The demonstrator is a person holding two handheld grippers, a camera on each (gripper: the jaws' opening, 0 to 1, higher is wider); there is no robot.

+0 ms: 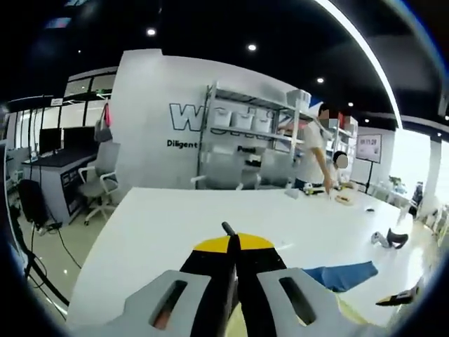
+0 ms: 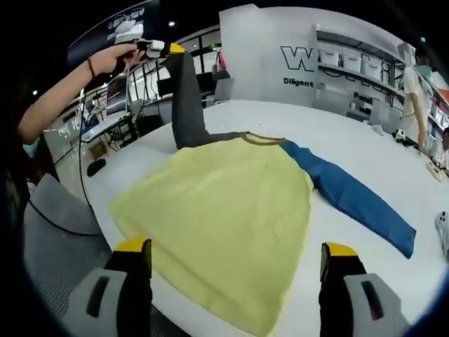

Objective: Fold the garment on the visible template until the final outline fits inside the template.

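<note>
In the right gripper view, the left gripper (image 2: 156,48) is held high at the upper left, its fingers pinched on the grey sleeve (image 2: 185,98), which rises taut from the garment (image 2: 224,210); that sleeve's long axis runs steeply down to the collar. The yellow body lies flat on the white counter (image 2: 351,133), hem toward the right gripper (image 2: 237,256), whose fingers are spread wide with nothing between them. The blue sleeve (image 2: 354,196) stretches away to the right, nearer that gripper. I cannot make out a template. Beyond stand shelving racks (image 2: 365,63) and a person (image 2: 414,84).
</note>
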